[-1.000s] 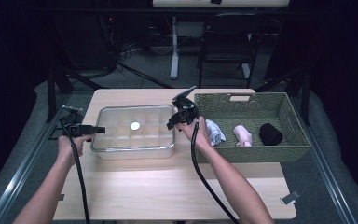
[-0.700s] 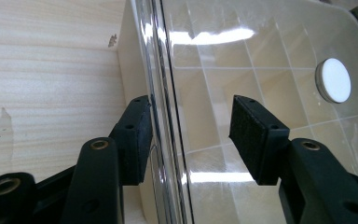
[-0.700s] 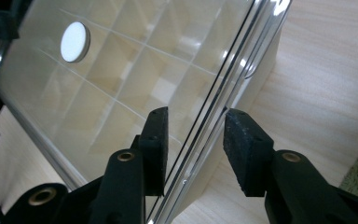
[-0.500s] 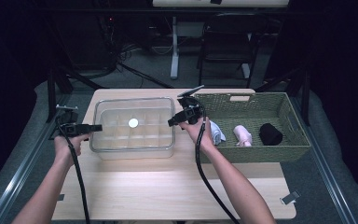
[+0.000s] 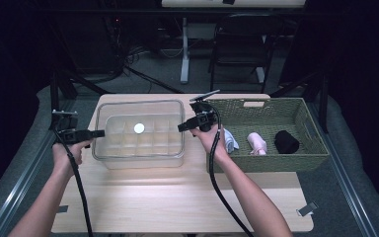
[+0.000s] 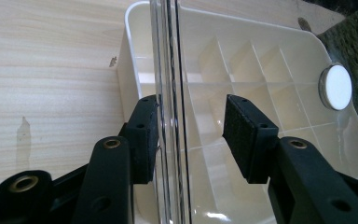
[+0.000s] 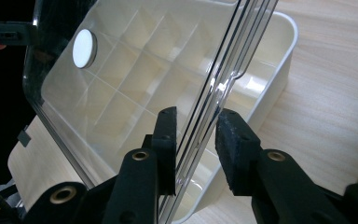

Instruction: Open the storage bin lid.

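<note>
A clear plastic lid [image 5: 128,111] with a round white disc [image 5: 138,128] hangs slightly above a white divided box [image 5: 143,150] on the wooden table. My left gripper [image 5: 98,133] is shut on the lid's left edge and my right gripper [image 5: 181,127] on its right edge. Both sets of jaws have just been closing with the lid's rim between them. In the left gripper view the rim [image 6: 168,70] runs upright between the gripper's [image 6: 186,135] pads, above the box [image 6: 135,70]. In the right gripper view the gripper [image 7: 196,144] pinches the tilted lid [image 7: 121,60] over the box [image 7: 275,60].
A green woven basket [image 5: 296,106] stands right of the box, holding a white-and-blue roll [image 5: 229,139], a pink roll [image 5: 257,143] and a black roll [image 5: 286,141]. Bare table [image 5: 177,197] lies in front. A chair and stands are behind the table.
Both hands have risen a little and the clear lid has come up off the white box with them.
</note>
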Demonstrator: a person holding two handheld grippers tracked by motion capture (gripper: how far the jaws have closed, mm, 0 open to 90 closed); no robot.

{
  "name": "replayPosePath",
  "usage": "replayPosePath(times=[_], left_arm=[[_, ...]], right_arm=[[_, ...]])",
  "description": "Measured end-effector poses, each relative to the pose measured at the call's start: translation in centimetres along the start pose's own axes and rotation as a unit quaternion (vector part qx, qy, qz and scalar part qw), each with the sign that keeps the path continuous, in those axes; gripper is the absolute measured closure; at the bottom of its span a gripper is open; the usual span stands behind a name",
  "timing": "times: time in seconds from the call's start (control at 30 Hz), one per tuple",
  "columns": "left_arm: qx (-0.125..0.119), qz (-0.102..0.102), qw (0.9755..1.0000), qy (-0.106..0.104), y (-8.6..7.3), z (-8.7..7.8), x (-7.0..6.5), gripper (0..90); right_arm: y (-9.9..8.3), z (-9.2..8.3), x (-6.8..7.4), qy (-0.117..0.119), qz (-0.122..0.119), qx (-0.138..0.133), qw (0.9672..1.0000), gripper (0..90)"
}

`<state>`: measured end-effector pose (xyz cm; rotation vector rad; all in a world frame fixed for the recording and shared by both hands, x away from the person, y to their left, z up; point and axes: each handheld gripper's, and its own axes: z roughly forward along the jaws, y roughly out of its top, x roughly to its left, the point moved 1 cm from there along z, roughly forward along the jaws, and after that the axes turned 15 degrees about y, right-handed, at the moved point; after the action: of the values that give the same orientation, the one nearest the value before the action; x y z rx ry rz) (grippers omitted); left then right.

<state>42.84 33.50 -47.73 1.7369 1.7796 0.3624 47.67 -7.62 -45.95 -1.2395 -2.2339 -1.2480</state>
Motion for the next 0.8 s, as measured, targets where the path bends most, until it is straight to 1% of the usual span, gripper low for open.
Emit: replayPosePath(times=[0.03,0.1,0.13,0.17,0.2,0.23,0.27,0.33,0.37,0.4,0.47,0.53,0.57,0.63,0.8], left_arm=[[-0.004,0.004,1.0,0.001,0.1,-0.3,0.0,56.5],[-0.004,0.003,1.0,0.001,0.1,-0.4,-0.1,56.6],[-0.004,0.006,1.0,0.0,0.1,-0.6,-0.1,56.6],[-0.007,0.005,1.0,-0.002,0.1,-0.7,-0.2,56.7],[-0.008,0.007,0.9999,-0.003,0.1,-0.8,-0.2,56.9],[-0.006,0.012,0.9999,-0.003,0.1,-1.1,-0.3,57.2],[-0.006,0.012,0.9999,-0.003,0.1,-1.1,-0.3,57.4],[-0.01,0.011,0.9999,-0.004,0.0,-1.4,-0.3,57.5],[-0.012,0.012,0.9999,-0.004,0.0,-1.5,-0.3,57.8],[-0.011,0.011,0.9999,-0.006,0.0,-1.6,-0.3,57.8],[-0.012,0.012,0.9998,-0.008,-0.1,-1.8,-0.3,58.0],[-0.014,0.013,0.9998,-0.011,-0.1,-2.1,-0.4,58.2],[-0.015,0.012,0.9997,-0.012,-0.2,-2.3,-0.5,58.4],[-0.02,0.017,0.9996,-0.013,-0.3,-2.6,-0.6,58.7],[-0.025,0.016,0.9994,-0.017,-0.6,-3.3,-0.8,59.3]], right_arm=[[0.0,-0.1,0.2,0.003,0.0,-0.004,1.0,69.7],[0.0,-0.2,0.2,0.002,-0.003,-0.001,1.0,69.7],[-0.1,-0.2,0.4,0.005,-0.002,-0.007,1.0,69.9],[-0.1,-0.4,0.5,0.009,-0.003,-0.012,0.9999,69.9],[-0.1,-0.5,0.5,0.007,-0.006,-0.009,0.9999,70.0],[-0.1,-0.7,0.7,0.012,-0.004,-0.014,0.9998,70.1],[-0.2,-0.8,0.7,0.009,-0.008,-0.012,0.9999,70.2],[-0.2,-0.8,0.8,0.01,-0.007,-0.013,0.9998,70.2],[-0.3,-1.0,0.9,0.012,-0.012,-0.012,0.9998,70.4],[-0.3,-1.0,0.9,0.012,-0.012,-0.012,0.9998,70.4],[-0.4,-1.2,1.2,0.014,-0.013,-0.018,0.9997,70.4],[-0.5,-1.4,1.3,0.015,-0.02,-0.022,0.9994,70.4],[-0.6,-1.6,1.4,0.016,-0.021,-0.019,0.9995,70.4],[-0.7,-1.9,1.7,0.015,-0.025,-0.023,0.9993,70.5],[-1.1,-2.4,2.2,0.015,-0.037,-0.027,0.9988,70.5]])
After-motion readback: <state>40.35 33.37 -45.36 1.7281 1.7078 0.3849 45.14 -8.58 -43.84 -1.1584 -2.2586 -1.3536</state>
